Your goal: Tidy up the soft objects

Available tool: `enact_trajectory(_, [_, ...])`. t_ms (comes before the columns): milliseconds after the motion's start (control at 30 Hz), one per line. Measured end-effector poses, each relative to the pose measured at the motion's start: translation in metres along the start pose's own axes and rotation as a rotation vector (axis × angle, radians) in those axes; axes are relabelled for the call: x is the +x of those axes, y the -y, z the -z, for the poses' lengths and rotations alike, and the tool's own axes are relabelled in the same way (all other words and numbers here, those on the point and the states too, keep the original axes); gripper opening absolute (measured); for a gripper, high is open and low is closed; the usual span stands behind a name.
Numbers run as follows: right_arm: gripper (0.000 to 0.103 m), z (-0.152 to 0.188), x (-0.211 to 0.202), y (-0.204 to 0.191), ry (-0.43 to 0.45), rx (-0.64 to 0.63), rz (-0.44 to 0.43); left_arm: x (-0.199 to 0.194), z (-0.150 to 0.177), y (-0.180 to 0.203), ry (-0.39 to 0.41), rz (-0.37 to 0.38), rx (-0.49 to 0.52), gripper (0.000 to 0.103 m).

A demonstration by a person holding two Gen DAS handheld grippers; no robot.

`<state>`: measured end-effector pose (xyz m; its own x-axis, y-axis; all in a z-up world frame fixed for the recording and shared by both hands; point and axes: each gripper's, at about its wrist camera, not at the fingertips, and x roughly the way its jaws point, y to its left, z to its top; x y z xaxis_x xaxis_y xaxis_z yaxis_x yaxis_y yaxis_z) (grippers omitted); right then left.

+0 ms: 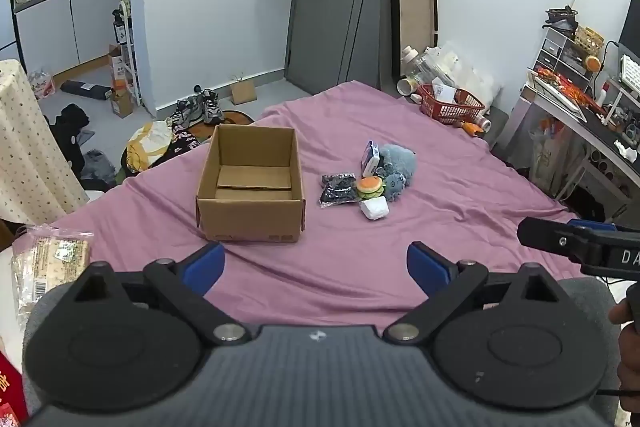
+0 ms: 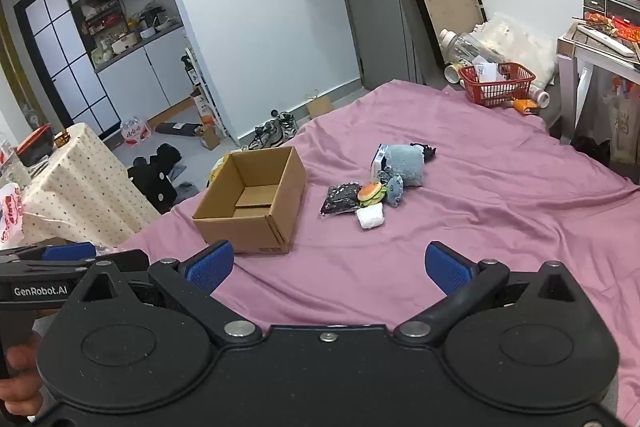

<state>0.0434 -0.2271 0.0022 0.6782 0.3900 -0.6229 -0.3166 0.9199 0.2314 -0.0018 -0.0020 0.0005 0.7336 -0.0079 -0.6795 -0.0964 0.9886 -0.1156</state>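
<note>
1. Reading what print I can: "GenRobot.AI" runs along the side of my left gripper (image 2: 72, 259) as seen from the right wrist view, and the letters "DA" show on my right gripper (image 1: 580, 243) at the edge of the left wrist view. The labels on the cardboard box (image 1: 250, 183) and on the packets are too small to read.
2. A red basket (image 1: 452, 103) with papers sits at about 1 o'clock on the far corner of the pink bedsheet (image 1: 360, 267); shoes (image 1: 202, 107) lie on the floor beyond the box at 11 o'clock, and a spotted tablecloth (image 1: 28, 147) hangs at 9 o'clock. Nothing lies between my grippers and the pile.
3. The soft objects sit in one cluster just right of the box, around 12 to 1 o'clock from my left gripper (image 1: 316, 267): a blue-grey plush (image 1: 398, 159), a burger toy (image 1: 370, 185), a white bundle (image 1: 374, 207), a dark packet (image 1: 338, 189) and a blue-white pack (image 1: 370, 153), touching one another.
4. The box stands open and upright with only loose cardboard in it, near the pile but apart from it.
5. My right gripper (image 2: 330, 267) has its blue pads spread wide and holds nothing; the left is spread the same, also bare. Both hover over the near sheet, well apart from the pile.
</note>
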Motion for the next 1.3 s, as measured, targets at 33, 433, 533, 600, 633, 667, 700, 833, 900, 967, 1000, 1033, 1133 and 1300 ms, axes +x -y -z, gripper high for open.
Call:
enact_trajectory(33, [0.103, -0.004, 0.001, 0.007, -0.013, 0.021, -0.012, 0.001, -0.003, -0.003, 0.000, 0.001, 0.000, 0.097])
enact_trajectory(433, [0.103, -0.003, 0.000, 0.004, -0.009, -0.014, 0.010, -0.007, -0.003, -0.006, 0.011, -0.005, -0.043, 0.097])
enact_trajectory(533, [0.103, -0.003, -0.002, 0.001, -0.005, -0.020, 0.011, -0.011, -0.001, -0.007, 0.017, 0.002, -0.044, 0.097])
enact_trajectory(600, [0.103, -0.002, -0.004, -0.002, -0.005, -0.028, 0.013, -0.013, -0.001, -0.010, 0.024, 0.002, -0.048, 0.097])
enact_trajectory(633, [0.103, -0.002, -0.005, -0.003, -0.003, -0.034, 0.016, -0.014, 0.000, -0.011, 0.030, 0.001, -0.053, 0.097])
enact_trajectory(667, [0.103, -0.003, -0.005, -0.003, 0.000, -0.040, 0.021, -0.015, 0.000, -0.013, 0.034, 0.003, -0.058, 0.097])
enact_trajectory(700, [0.103, -0.002, -0.006, -0.005, 0.003, -0.046, 0.028, -0.016, 0.000, -0.014, 0.036, 0.006, -0.060, 0.097])
enact_trajectory(833, [0.103, -0.002, -0.008, -0.007, 0.003, -0.047, 0.029, -0.017, 0.002, -0.014, 0.037, 0.005, -0.055, 0.097])
enact_trajectory(900, [0.103, -0.001, -0.008, -0.008, 0.006, -0.047, 0.032, -0.016, 0.003, -0.014, 0.037, 0.005, -0.054, 0.097])
enact_trajectory(967, [0.103, -0.001, -0.008, -0.007, 0.003, -0.049, 0.033, -0.016, 0.004, -0.015, 0.038, 0.005, -0.054, 0.097])
enact_trajectory(1000, [0.103, -0.001, -0.008, -0.008, 0.003, -0.050, 0.035, -0.016, 0.004, -0.015, 0.038, 0.006, -0.054, 0.097])
enact_trajectory(1033, [0.103, 0.000, -0.008, -0.009, 0.003, -0.053, 0.035, -0.016, 0.004, -0.015, 0.038, 0.006, -0.054, 0.097])
enact_trajectory(1133, [0.103, 0.000, -0.009, -0.011, 0.004, -0.056, 0.040, -0.016, 0.005, -0.014, 0.038, 0.006, -0.055, 0.097])
enact_trajectory(1300, [0.103, -0.001, -0.009, -0.012, 0.009, -0.058, 0.038, -0.018, 0.007, -0.014, 0.043, 0.007, -0.055, 0.097])
